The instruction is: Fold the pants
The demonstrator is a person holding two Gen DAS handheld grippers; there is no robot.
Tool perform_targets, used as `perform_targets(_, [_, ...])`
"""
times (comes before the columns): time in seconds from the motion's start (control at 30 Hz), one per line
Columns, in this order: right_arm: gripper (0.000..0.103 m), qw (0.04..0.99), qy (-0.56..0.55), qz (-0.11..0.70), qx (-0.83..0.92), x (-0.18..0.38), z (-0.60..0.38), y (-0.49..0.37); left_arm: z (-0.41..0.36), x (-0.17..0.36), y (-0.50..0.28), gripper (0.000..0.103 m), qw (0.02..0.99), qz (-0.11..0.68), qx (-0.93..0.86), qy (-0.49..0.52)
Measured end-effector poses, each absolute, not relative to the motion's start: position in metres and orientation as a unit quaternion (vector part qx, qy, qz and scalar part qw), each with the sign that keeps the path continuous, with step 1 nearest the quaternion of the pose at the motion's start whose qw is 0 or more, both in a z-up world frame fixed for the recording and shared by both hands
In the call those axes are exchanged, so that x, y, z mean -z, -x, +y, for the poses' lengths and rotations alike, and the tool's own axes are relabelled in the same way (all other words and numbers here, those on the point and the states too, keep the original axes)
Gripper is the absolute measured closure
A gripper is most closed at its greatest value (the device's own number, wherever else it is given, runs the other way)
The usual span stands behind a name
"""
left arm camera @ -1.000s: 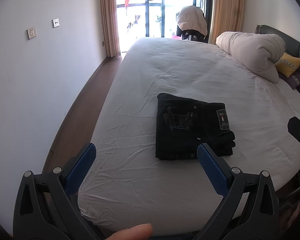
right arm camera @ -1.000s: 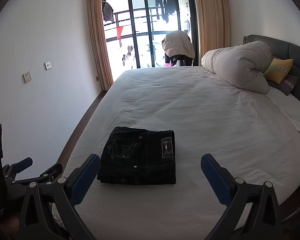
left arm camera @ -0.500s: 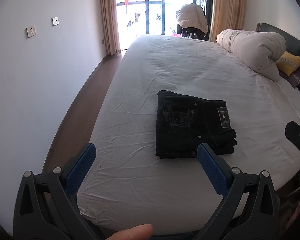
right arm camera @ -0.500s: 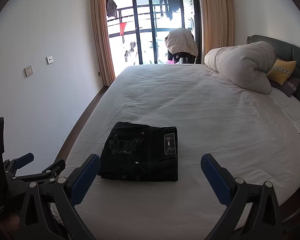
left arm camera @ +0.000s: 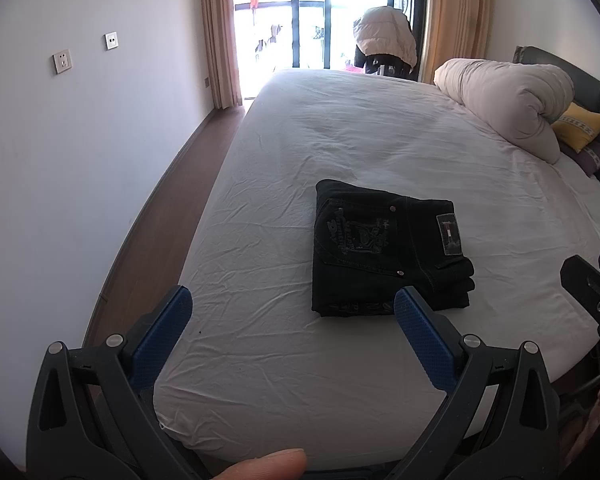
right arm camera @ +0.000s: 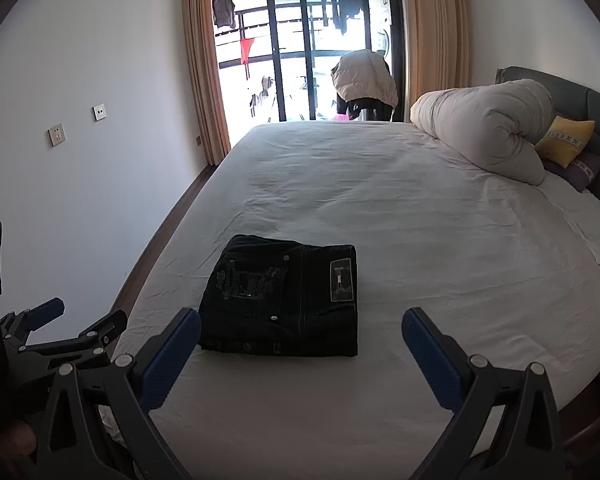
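The black pants [left arm camera: 384, 248] lie folded into a compact rectangle on the white bed sheet [left arm camera: 340, 140], back pocket and label patch facing up. They also show in the right wrist view [right arm camera: 288, 296]. My left gripper [left arm camera: 292, 312] is open and empty, held above the near edge of the bed, short of the pants. My right gripper [right arm camera: 300, 328] is open and empty, also back from the pants. The left gripper shows at the left edge of the right wrist view [right arm camera: 72, 320].
A rolled duvet [left arm camera: 504, 96] and a yellow pillow [left arm camera: 580, 124] lie at the head of the bed on the right. A wall with sockets [left arm camera: 62, 61] and a strip of wood floor [left arm camera: 168, 208] run along the left. Balcony doors [right arm camera: 320, 48] stand behind the bed.
Both grippers have drawn back and risen slightly from the bed, so the folded pants look a little farther away. The pants have not moved.
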State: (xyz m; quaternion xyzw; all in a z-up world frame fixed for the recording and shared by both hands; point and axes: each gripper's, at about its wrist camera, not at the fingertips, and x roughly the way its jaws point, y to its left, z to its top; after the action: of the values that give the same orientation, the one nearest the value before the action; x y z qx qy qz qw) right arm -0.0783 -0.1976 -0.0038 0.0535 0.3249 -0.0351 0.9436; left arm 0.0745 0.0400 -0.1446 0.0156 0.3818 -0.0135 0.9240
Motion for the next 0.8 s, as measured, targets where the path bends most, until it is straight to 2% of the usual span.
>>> perform_targets(0.8, [0.000,0.938,-0.056,0.340,0.033,0.015,-0.199,0.076,0.032,0.155,-0.077,0.000,0.921,0.389,0.010,-0.018])
